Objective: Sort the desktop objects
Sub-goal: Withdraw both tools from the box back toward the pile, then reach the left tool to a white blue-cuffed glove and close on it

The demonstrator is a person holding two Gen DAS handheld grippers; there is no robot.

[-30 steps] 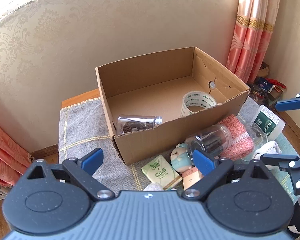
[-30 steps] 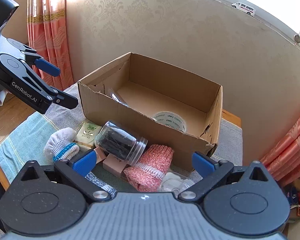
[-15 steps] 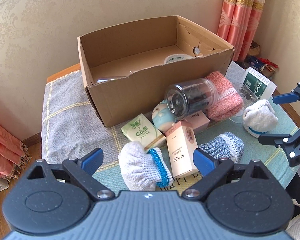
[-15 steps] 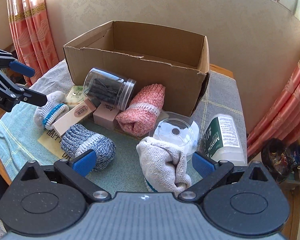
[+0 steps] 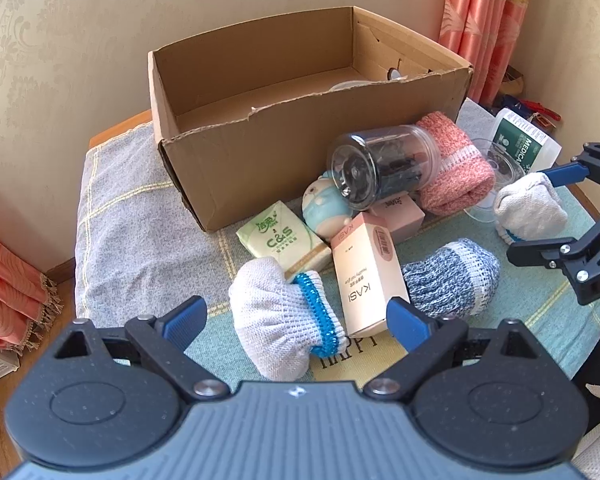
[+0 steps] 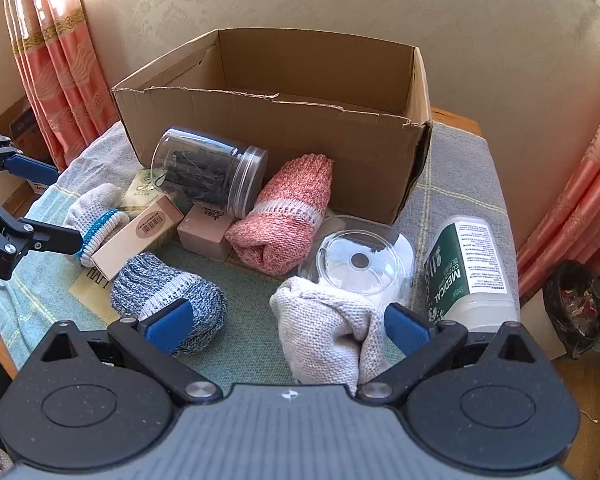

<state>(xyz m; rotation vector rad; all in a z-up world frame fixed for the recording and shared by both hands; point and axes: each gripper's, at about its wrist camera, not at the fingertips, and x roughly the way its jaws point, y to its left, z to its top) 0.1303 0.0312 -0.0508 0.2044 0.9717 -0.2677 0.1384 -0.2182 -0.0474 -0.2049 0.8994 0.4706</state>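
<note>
Both grippers' jaws stand wide and empty; the white glove point(image 5: 284, 312) looks soft, light: pinch its bunched middle.

Both views are brightly lit by daylight, with soft shadows cast beside the cardboard box point(image 5: 300, 132), glare seen on the clear jar point(image 6: 208, 172), sharp focus kept throughout, and straight lines bowed by fisheye distortion at the dark-cornered edges.
</note>
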